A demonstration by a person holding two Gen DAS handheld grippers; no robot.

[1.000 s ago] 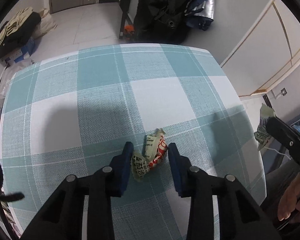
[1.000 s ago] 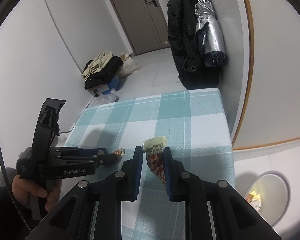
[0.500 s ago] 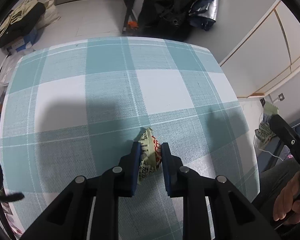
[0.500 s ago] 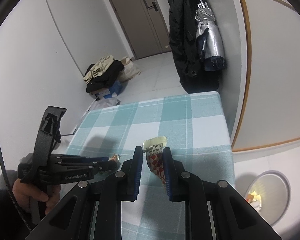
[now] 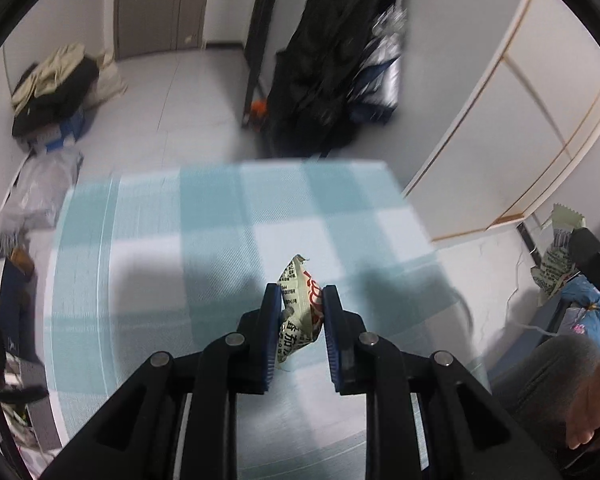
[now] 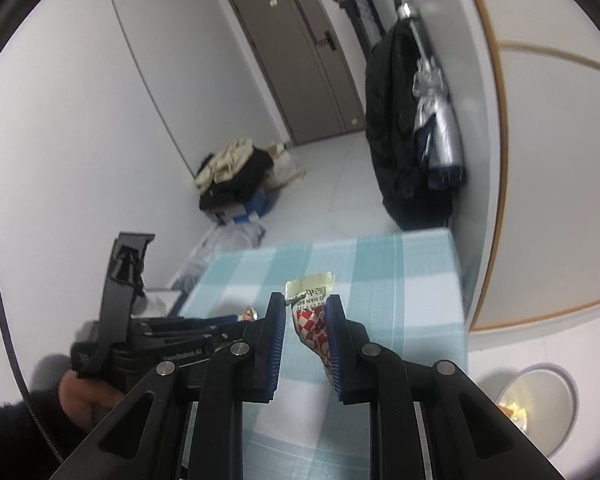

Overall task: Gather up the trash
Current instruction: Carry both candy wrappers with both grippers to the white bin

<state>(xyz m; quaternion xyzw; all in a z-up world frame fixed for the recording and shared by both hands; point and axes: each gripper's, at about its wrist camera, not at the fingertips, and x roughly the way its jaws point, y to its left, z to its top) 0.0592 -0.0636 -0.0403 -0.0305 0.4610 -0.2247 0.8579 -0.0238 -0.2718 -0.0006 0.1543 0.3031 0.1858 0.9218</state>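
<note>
My left gripper point(image 5: 298, 294) is shut on a crumpled cream and red snack wrapper point(image 5: 298, 312) and holds it lifted above the teal and white checked tablecloth point(image 5: 220, 216). My right gripper point(image 6: 306, 304) is shut on a red and white checked snack wrapper point(image 6: 314, 320) and holds it in the air near the table's right side. The left gripper point(image 6: 204, 330) also shows in the right wrist view at lower left, and the right gripper's wrapper point(image 5: 556, 256) shows at the right edge of the left wrist view.
A round grey trash bin point(image 6: 540, 408) stands on the floor right of the table, with bits of trash inside. A black coat and a folded umbrella point(image 6: 416, 128) hang beyond the table's far edge. A pile of clothes and bags point(image 6: 236, 180) lies on the floor.
My left gripper closed on the wrapper that lay on the cloth and lifted it off the table, tilting upward. My right gripper kept its wrapper and tilted up a little.
</note>
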